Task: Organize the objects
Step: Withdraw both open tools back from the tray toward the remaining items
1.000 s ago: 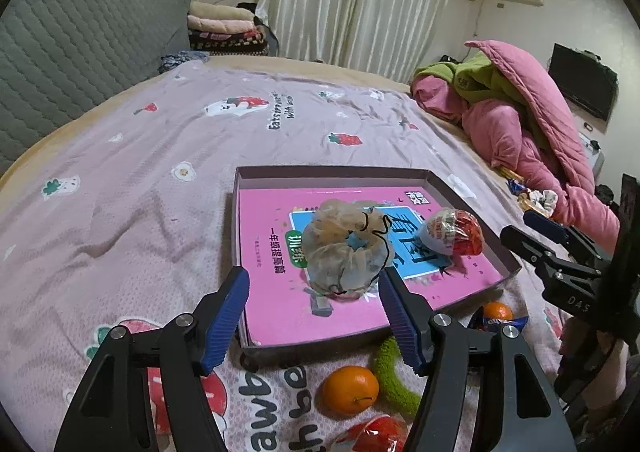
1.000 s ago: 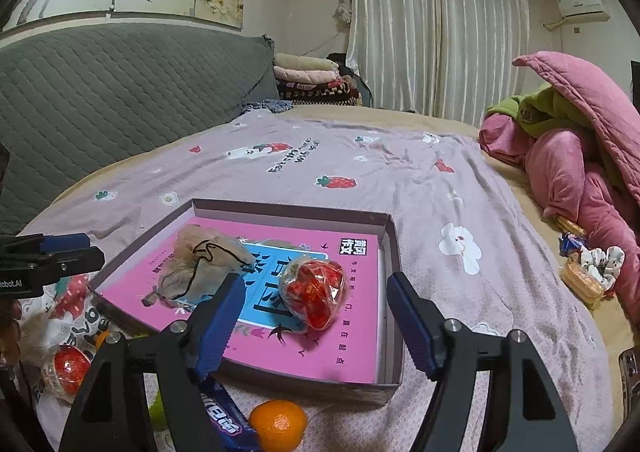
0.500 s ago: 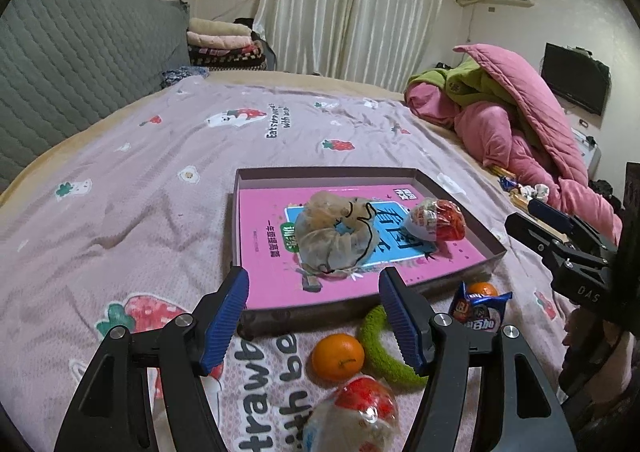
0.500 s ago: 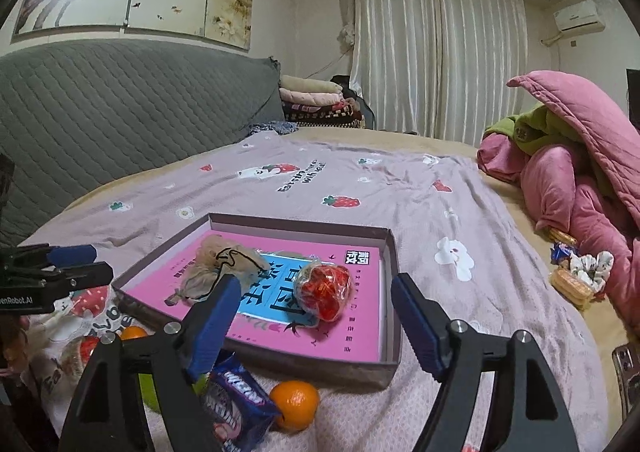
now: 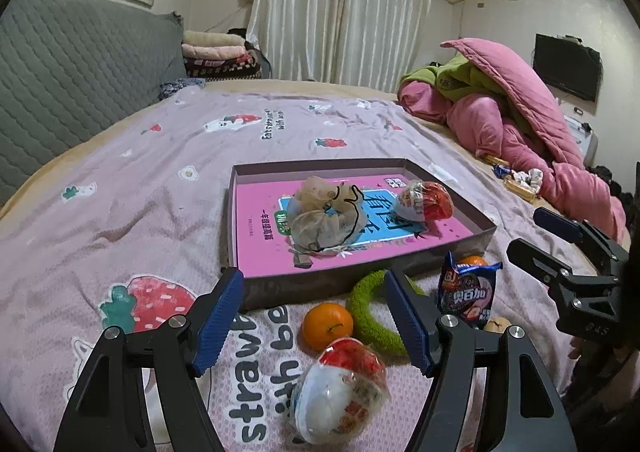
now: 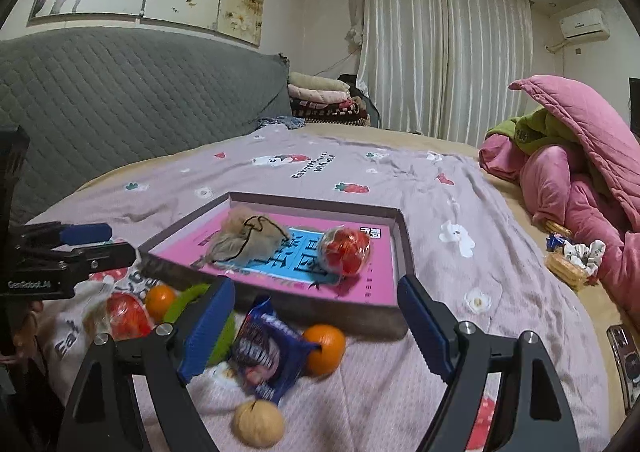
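A shallow box [image 5: 240, 211] [image 6: 402, 248] with a pink book on its floor lies on the bed. In it are a beige mesh pouch [image 5: 324, 215] [image 6: 248, 242] and a wrapped red-and-white ball [image 5: 424, 199] [image 6: 346, 252]. In front of the box lie an orange [image 5: 328, 326], a green ring [image 5: 372, 326], a second wrapped ball [image 5: 340, 388], a blue snack pack [image 5: 466, 292] [image 6: 266, 352], another orange [image 6: 324, 344] and a walnut [image 6: 258, 422]. My left gripper [image 5: 314, 318] is open and empty above the near items. My right gripper [image 6: 316, 326] is open and empty over the snack pack.
Pink and green quilts [image 5: 520, 123] are piled at the right. A grey padded headboard [image 6: 120, 107] runs along the left. Small snacks and a cloth [image 6: 572, 260] lie at the bed's right edge. A phone [image 6: 624, 356] lies near the right edge.
Both grippers have drawn back from the box toward the near edge, so the loose items in front of it have come into view. Both stay open.
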